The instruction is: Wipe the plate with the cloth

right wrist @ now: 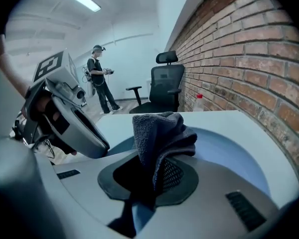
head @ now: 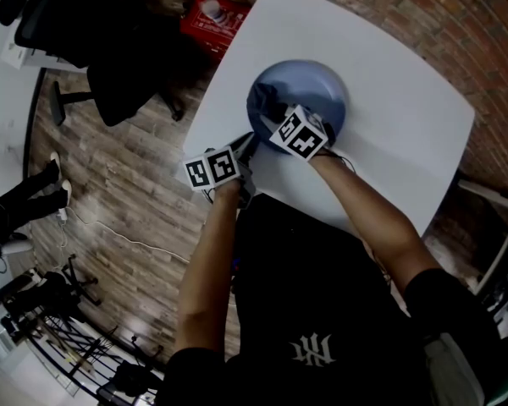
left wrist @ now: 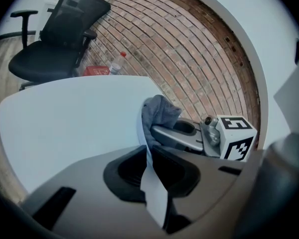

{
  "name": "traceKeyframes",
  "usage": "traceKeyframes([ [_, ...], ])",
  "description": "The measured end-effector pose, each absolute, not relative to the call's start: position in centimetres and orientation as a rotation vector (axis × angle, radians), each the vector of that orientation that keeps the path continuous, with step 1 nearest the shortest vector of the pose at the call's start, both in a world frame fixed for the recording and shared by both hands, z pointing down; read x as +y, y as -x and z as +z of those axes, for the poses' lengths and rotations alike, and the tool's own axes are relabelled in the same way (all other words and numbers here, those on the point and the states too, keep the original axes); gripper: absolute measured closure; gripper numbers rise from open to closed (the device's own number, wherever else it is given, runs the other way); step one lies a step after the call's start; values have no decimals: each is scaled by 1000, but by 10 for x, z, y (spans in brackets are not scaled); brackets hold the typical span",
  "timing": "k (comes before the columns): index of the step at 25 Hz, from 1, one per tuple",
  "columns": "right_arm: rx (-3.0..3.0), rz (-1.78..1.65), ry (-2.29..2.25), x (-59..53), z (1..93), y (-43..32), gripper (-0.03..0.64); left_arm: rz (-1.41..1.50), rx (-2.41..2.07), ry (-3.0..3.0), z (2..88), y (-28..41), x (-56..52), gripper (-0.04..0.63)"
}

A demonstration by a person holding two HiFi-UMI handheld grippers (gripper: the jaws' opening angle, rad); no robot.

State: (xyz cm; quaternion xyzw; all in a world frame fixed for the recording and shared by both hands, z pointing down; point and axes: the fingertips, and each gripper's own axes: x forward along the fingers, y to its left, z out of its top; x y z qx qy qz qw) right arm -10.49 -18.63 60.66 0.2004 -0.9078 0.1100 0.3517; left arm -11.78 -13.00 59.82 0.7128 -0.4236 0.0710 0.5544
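I'm clamping my left gripper (left wrist: 147, 158) shut on the rim of the plate (left wrist: 154, 195); the pale edge is running straight in between the jaws. I'm pinching the cloth (right wrist: 159, 133) in my right gripper (right wrist: 150, 179), jaws pressed together on bunched grey fabric, with loose folds standing up ahead of the tips. Right under and beyond those tips the blue plate is spreading out, so the cloth is sitting over its near part, just beside the left gripper's hold. I can't tell if the cloth is touching the plate, or if the plate is lying flat. Farther out the white table (head: 389, 142) is carrying the plate, then a brick wall (right wrist: 249, 59), a black chair (right wrist: 164, 83), a bottle (right wrist: 199, 101) and a person (right wrist: 97, 78) standing well away.

Risks as I'm judging them:
- The two grippers are sitting very near each other, so a wide wiping stroke toward the left could be knocking them together.
- Pressing down hard could be levering the rim out of the left jaws.
- The cloth is held by a small bunch only, so dragging could be pulling it free.
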Motion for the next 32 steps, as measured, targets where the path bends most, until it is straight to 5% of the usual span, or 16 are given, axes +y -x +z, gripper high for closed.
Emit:
traceKeyframes([
  [32, -2093, -15, -733, -269, 603, 8, 540, 184, -1027, -1707, 598, 117, -129, 558],
])
